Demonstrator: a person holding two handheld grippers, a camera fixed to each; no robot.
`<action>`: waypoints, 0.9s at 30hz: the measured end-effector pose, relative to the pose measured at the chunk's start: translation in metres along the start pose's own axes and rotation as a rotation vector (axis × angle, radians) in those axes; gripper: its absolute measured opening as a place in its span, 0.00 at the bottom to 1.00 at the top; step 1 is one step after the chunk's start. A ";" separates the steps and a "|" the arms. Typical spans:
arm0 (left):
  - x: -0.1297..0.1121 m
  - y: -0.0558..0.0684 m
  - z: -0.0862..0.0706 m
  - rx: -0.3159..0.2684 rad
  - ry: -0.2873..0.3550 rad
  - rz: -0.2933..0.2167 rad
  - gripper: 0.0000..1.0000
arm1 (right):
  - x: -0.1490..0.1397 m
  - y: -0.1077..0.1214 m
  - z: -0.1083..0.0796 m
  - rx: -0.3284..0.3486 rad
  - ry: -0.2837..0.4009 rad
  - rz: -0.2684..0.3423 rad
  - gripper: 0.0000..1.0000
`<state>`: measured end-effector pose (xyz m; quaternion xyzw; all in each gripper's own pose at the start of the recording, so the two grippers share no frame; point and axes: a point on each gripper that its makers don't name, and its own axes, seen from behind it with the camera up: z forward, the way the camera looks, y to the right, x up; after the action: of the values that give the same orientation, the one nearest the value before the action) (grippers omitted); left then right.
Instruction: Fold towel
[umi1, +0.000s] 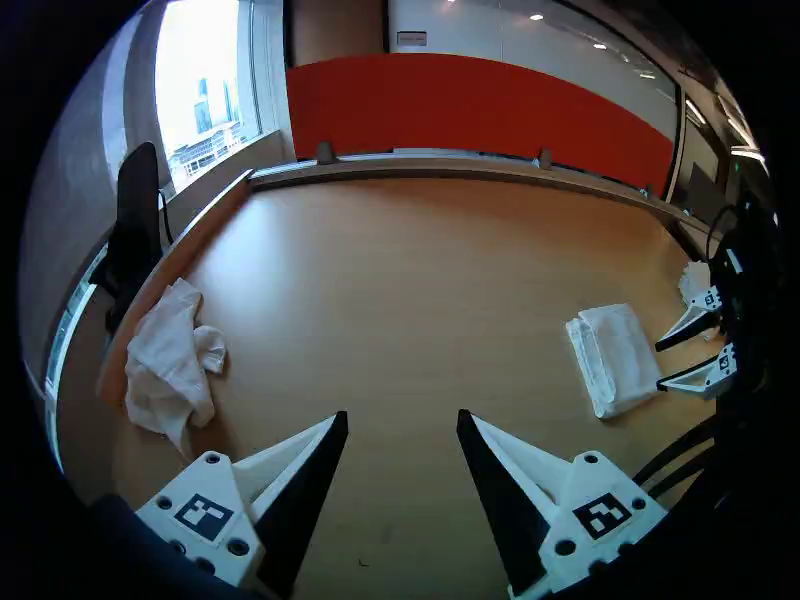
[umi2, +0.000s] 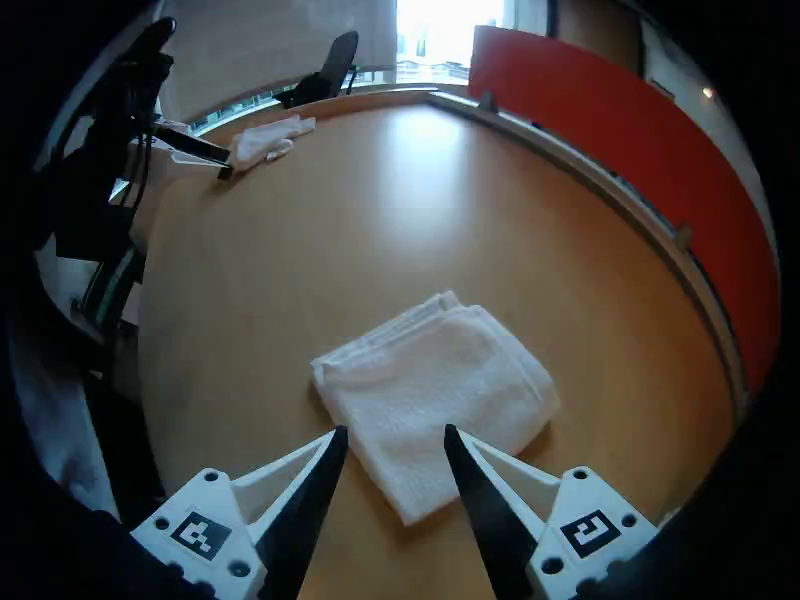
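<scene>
Towel, folded (umi2: 435, 395): a white, thick rectangle, lying flat on the wooden table (umi2: 400, 220) right in front of the right gripper (umi2: 395, 430). The right gripper's jaws are spread apart with nothing between them. Its fingertips overlap the towel's near edge in the right gripper view; whether they touch the cloth or hover above it cannot be told. The layered edges of the fold show along the towel's upper-left side.

In the left gripper view, the left gripper (umi1: 400, 415) is also spread wide and empty, over bare tabletop. The bases of both its fingers are cut off at the lower edge.

To that gripper's left a second cloth (umi1: 170, 365), white and crumpled, lies in a heap near the table's edge, well apart from the folded towel. The same view shows the folded towel far to the right, the right gripper's two tips just beside it, and the arm behind them lost in dark shadow.

Farther off, a dark office chair (umi1: 135, 225) stands beyond the table edge, partly hidden by it. A red partition (umi1: 470, 105) runs along the table's far side. A bright window (umi1: 200, 90) behind is washed out, so the outside is hard to make out.
</scene>
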<state>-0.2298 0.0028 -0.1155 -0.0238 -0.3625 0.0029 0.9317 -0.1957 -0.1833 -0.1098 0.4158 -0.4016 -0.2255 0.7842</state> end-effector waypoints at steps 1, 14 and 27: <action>0.000 0.000 0.000 0.000 0.000 0.001 0.80 | -0.004 0.001 0.000 -0.003 -0.004 0.006 0.74; 0.002 0.005 0.003 -0.007 -0.001 0.011 0.80 | -0.040 0.011 -0.008 -0.033 -0.050 0.055 0.74; 0.001 0.007 0.003 -0.007 -0.002 0.011 0.80 | -0.073 0.010 0.004 -0.036 -0.111 0.097 0.66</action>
<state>-0.2308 0.0095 -0.1134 -0.0292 -0.3635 0.0069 0.9311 -0.2403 -0.1293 -0.1321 0.3685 -0.4599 -0.2171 0.7782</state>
